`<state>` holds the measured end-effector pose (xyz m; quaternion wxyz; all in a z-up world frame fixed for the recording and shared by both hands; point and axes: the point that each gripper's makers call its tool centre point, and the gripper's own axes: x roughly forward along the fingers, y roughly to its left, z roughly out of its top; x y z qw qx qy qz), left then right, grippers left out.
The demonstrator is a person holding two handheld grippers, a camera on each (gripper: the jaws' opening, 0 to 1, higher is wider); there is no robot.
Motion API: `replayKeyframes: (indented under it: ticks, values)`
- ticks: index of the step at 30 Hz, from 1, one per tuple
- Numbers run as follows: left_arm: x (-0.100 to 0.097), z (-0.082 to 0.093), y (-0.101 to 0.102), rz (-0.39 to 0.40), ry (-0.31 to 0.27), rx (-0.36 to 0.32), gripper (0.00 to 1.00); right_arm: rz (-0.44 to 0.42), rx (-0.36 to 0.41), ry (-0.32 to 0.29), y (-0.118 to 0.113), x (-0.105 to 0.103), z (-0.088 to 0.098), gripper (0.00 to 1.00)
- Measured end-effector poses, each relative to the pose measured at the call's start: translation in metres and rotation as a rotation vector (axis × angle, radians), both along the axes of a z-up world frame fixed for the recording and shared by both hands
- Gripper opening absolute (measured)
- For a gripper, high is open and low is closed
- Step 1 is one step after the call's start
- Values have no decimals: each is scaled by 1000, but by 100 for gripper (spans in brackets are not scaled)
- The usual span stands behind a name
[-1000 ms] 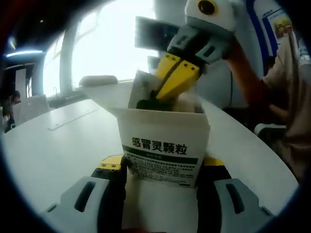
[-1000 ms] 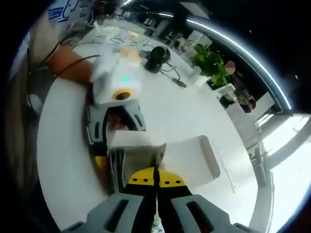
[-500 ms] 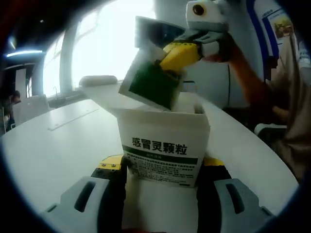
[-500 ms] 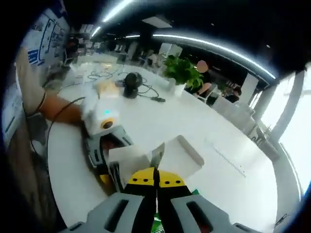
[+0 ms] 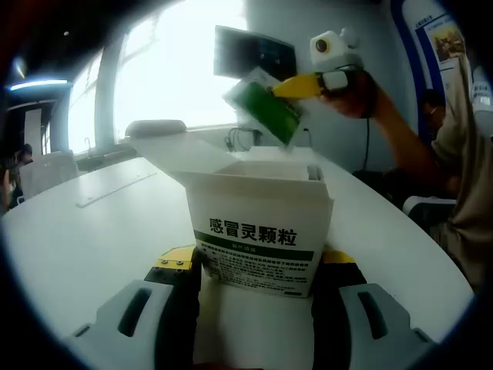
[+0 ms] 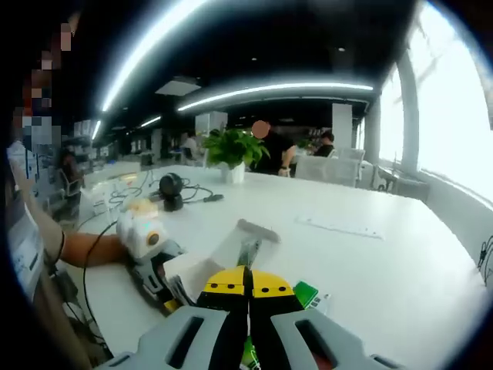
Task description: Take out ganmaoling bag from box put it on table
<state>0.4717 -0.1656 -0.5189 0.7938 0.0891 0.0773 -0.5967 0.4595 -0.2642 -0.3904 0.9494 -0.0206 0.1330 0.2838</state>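
A white ganmaoling box (image 5: pixel 258 231) with green print stands upright on the white table (image 5: pixel 85 223), its top flaps open. My left gripper (image 5: pixel 258 270) is shut on its lower sides, yellow-black pads (image 5: pixel 176 262) pressing from each side. Above and beyond the box, my right gripper (image 5: pixel 283 90) holds a green-and-white bag (image 5: pixel 266 108) in the air, clear of the opening. In the right gripper view the jaws (image 6: pixel 248 274) are shut together, and the green bag (image 6: pixel 306 294) peeks out beside them. Below and to the left sit the box (image 6: pixel 189 274) and the left gripper (image 6: pixel 150 247).
A person's arm (image 5: pixel 400 146) reaches in from the right. A dark monitor (image 5: pixel 254 50) and a white chair back (image 5: pixel 154 127) stand behind the table. Farther along the table (image 6: pixel 370 262) are a potted plant (image 6: pixel 231 146), a black device with cables (image 6: pixel 171 185), and seated people.
My right gripper has pulled the green bag up out of the box and raised it high, away from the opening. The left gripper and the box have stayed put.
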Motion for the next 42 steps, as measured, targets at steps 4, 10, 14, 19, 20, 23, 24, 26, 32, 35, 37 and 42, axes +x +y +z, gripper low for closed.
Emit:
replayKeyframes:
  ticks: [4,10,14,19,20,23,24,26,32,35,37,42]
  values:
    - [0,0,0,0,0,0,49,-35,73,29,-14,-5,-5,0]
    - [-1,0,0,0,0,0,49,-139,163,110,-42,-9,-33,0]
    - [-1,0,0,0,0,0,49,-151,222,199,-45,-13,-56,0]
    - [-1,-1,1,0,0,0,49,-126,269,274,-37,-17,-76,0]
    - [-1,-1,1,0,0,0,49,-120,287,288,-35,-18,-78,0]
    - [-1,-1,1,0,0,0,49,-90,377,346,-26,-20,-81,0]
    - [-1,-1,1,0,1,0,49,-89,395,368,-25,-19,-84,0]
    - [-1,-1,1,0,1,0,49,-88,403,389,-24,-17,-91,0]
    - [-1,-1,1,0,1,0,49,-47,481,510,-19,-17,-110,0]
    - [-1,-1,1,-1,2,0,49,-56,471,508,-19,-14,-115,0]
    - [-1,-1,1,-1,1,0,49,-54,456,505,-20,-13,-116,0]
    - [0,-1,1,-1,2,0,49,-61,431,488,-22,-9,-117,0]
